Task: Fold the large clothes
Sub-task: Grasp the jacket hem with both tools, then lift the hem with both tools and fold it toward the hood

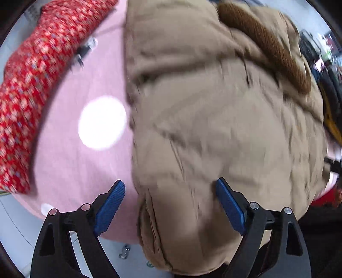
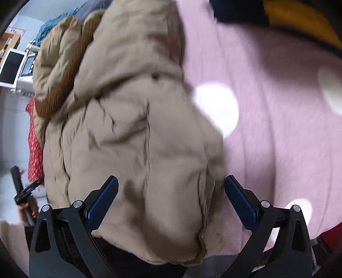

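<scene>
My left gripper is spread wide, its two blue ribbed pads well apart and clamping nothing. The left-hand pad hangs over bare cloth, while the other sits against the near part of the padded beige winter coat, whose hem lies between my fingers. I cannot tell whether that pad presses into the fabric or only hovers just above it.

My right gripper is likewise released, jaws wide, with the coat's lower bulge filling the gap between them and nothing pinched. Its right pad is at the coat's edge, where beige meets pink.

The coat lies heaped on a pink cloth with large white dots, which covers the surface. Its quilted body runs away from me, and at the far end the hood, trimmed with a band of brown fleece, is bunched up. The near hem hangs a little past the pink cloth's edge.

Beyond the coat, on the left wrist view's left side, a red garment with a small pale print lies along the pink cloth, apart from the coat. Everything is somewhat blurred. In the right wrist view a dark and yellow item rests at the far right of the cloth.
</scene>
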A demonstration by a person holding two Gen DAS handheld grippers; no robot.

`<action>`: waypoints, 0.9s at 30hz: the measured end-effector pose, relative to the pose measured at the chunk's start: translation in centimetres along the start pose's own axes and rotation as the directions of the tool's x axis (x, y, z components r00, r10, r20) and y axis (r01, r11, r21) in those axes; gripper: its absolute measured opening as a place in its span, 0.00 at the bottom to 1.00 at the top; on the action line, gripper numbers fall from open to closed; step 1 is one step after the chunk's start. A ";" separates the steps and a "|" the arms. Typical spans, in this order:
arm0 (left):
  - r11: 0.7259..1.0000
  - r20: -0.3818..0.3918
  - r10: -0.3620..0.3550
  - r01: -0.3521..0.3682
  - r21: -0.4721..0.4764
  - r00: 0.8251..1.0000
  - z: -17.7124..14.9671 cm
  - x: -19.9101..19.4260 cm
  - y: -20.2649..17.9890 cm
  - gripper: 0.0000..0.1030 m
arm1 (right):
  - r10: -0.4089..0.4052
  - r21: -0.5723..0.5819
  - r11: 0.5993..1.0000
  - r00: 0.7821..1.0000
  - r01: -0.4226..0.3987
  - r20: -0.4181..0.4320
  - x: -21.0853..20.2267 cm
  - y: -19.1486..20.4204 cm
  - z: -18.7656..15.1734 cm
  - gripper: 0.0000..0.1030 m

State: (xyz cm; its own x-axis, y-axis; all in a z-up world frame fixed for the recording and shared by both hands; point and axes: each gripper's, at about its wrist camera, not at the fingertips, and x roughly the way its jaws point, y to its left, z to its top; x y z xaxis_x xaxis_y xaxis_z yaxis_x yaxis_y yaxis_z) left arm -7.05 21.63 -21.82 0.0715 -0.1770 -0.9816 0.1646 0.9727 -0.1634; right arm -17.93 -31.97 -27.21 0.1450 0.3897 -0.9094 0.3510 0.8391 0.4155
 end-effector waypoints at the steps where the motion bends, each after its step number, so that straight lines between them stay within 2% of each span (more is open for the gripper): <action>1: 1.000 -0.011 -0.018 0.018 -0.018 1.000 -0.5 0.3 0.1 0.82 | 0.003 -0.004 1.000 1.000 -0.003 -0.014 0.3 -0.1 -0.1 0.95; 5: 0.981 -0.007 -0.114 0.111 -0.159 0.993 -2.2 0.9 1.2 0.82 | 0.068 -0.016 0.997 0.994 -0.070 -0.090 1.7 -0.2 -1.2 0.91; 9: 0.975 -0.023 -0.146 0.140 -0.174 0.989 -3.0 1.6 1.4 0.82 | 0.046 -0.059 0.997 0.993 -0.052 -0.106 2.6 1.4 -1.5 0.83; 12: 0.980 -0.043 -0.148 0.141 -0.139 0.988 -2.9 1.9 0.7 0.82 | 0.050 -0.042 0.998 0.993 -0.055 -0.103 2.7 1.6 -1.5 0.72; 14: 0.982 -0.056 -0.148 0.141 -0.123 0.987 -3.0 1.9 -0.1 0.76 | 0.058 -0.047 0.997 0.993 -0.064 -0.106 2.5 1.9 -1.4 0.55; 17: 0.980 -0.066 -0.162 0.153 -0.125 0.985 -2.5 2.0 -1.2 0.63 | 0.075 -0.053 0.995 0.992 -0.081 -0.106 1.9 2.7 -1.0 0.35; 19: 0.980 -0.070 -0.170 0.161 -0.119 0.983 -2.3 1.8 -1.8 0.51 | 0.085 -0.057 0.994 0.991 -0.092 -0.107 1.4 2.8 -0.8 0.28; 20: 0.980 -0.076 -0.172 0.162 -0.119 0.982 -2.1 1.7 -2.1 0.49 | 0.090 -0.056 0.994 0.990 -0.097 -0.107 1.3 2.9 -0.8 0.26; 24: 0.976 -0.084 -0.187 0.175 -0.132 0.979 -0.4 0.6 -3.3 0.29 | 0.126 -0.036 0.991 0.987 -0.130 -0.096 0.5 4.0 -0.7 0.21; 27: 0.976 -0.065 -0.194 0.185 -0.117 0.979 0.6 -0.7 -3.9 0.23 | 0.186 -0.010 0.982 0.979 -0.187 -0.082 -0.4 4.6 -0.5 0.19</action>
State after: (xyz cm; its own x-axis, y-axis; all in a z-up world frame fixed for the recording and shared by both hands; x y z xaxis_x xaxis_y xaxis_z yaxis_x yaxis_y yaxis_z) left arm -7.19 17.84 -20.45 -0.0256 -0.3521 -0.9356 0.0583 0.9338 -0.3530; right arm -16.81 -28.08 -24.88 0.1314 0.5688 -0.8119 0.3083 0.7549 0.5788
